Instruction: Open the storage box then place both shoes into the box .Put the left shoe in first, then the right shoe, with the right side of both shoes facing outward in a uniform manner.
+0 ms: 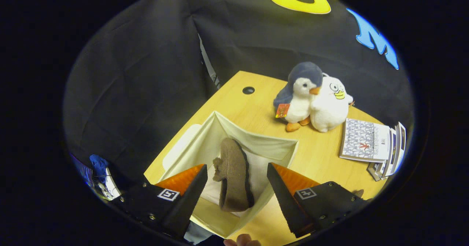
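An open cream fabric storage box (pixel 256 145) stands on the wooden table below me. A brown slipper (pixel 234 174) with a small pompom lies on its side inside the box. My gripper (pixel 236 172) hovers above the box with its fingers spread wide on either side of the slipper, touching nothing. The fingers are open and well apart from the shoe.
Two plush toys, a penguin (pixel 300 95) and a white duck (pixel 329 105), sit on the table (pixel 256 106) beyond the box. A stack of booklets (pixel 373 141) lies to the right. A white lid (pixel 179 145) lies left of the box. A fingertip (pixel 243 240) shows at the near table edge.
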### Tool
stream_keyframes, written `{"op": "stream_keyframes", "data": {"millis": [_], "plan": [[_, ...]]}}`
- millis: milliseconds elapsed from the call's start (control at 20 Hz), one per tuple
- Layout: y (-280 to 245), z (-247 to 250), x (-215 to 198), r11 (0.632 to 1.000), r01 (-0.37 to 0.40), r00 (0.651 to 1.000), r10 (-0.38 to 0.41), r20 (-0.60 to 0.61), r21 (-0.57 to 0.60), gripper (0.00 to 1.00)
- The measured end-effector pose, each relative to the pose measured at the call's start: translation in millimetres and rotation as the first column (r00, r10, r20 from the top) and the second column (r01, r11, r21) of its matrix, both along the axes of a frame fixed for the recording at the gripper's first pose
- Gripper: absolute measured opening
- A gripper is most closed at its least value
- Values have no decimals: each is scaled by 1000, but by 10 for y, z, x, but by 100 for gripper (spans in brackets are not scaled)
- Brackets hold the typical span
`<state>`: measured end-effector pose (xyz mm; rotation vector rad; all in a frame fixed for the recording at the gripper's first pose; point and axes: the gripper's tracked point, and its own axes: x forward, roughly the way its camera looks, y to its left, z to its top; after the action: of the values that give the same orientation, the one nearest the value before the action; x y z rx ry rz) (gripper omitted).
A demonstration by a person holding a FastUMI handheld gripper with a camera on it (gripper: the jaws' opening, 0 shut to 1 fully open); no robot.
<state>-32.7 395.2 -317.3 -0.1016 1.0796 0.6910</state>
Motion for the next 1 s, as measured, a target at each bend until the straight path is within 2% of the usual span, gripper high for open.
{"op": "stream_keyframes", "data": {"millis": [400,800,1000], "plan": [[-574,696,297,990,102,992,-108,59,100,99],[-1659,769,397,970,226,965,-235,113,91,100],[-2188,704,359,948,302,945,-311,99,99,100]]}}
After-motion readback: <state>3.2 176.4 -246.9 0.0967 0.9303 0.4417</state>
